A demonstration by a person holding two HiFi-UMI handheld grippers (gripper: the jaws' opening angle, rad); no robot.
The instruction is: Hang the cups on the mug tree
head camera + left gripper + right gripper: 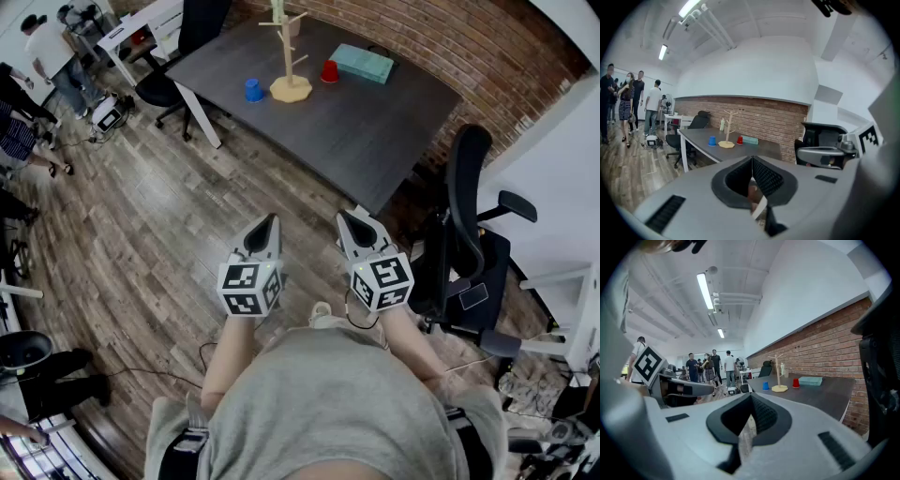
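Observation:
A wooden mug tree (287, 45) stands on a dark grey table (375, 131) far ahead of me. A blue cup (253, 90) sits upside down to its left and a red cup (329, 71) to its right. The same tree (727, 131), blue cup (712, 140) and red cup (739, 139) show small in the left gripper view, and the tree (778, 376), blue cup (765, 386) and red cup (796, 383) in the right gripper view. My left gripper (273, 219) and right gripper (343, 217) are held side by side over the floor, well short of the table, both shut and empty.
A teal box (362, 63) lies on the table behind the red cup. A black office chair (469, 234) stands close on my right, another chair (178, 56) at the table's left end. Several people (628, 101) stand at the far left. Wood floor (150, 225) lies between me and the table.

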